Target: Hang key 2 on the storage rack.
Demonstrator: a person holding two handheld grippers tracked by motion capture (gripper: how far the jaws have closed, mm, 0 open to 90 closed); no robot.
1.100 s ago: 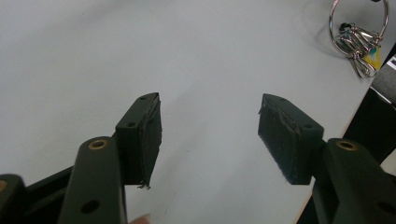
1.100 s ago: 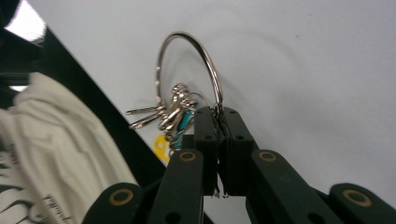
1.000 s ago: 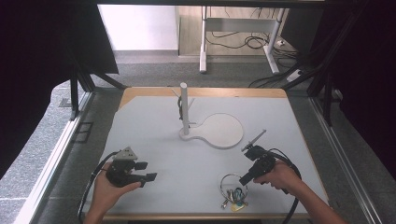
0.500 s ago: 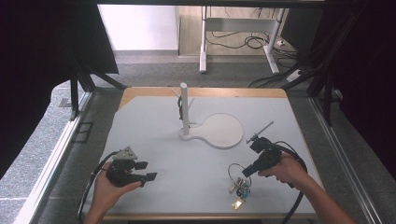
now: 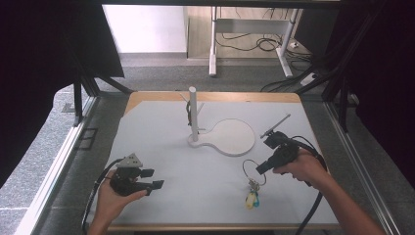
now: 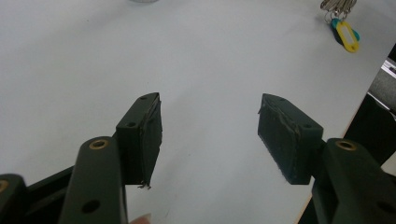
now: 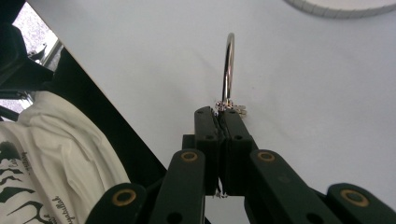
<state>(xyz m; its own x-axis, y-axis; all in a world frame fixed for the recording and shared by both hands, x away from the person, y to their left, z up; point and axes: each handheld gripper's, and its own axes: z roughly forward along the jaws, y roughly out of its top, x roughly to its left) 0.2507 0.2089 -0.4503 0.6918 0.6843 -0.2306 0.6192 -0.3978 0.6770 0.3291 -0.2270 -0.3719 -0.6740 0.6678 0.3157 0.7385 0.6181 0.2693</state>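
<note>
Near-right of the white stand, right gripper clenches the key ring, keys dangling; left gripper gapes empty, farther away.

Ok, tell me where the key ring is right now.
In the high view the key ring sits at the table's near right, clamped by the right gripper, its keys and yellow tag trailing toward the front edge, below the white round base.
</note>
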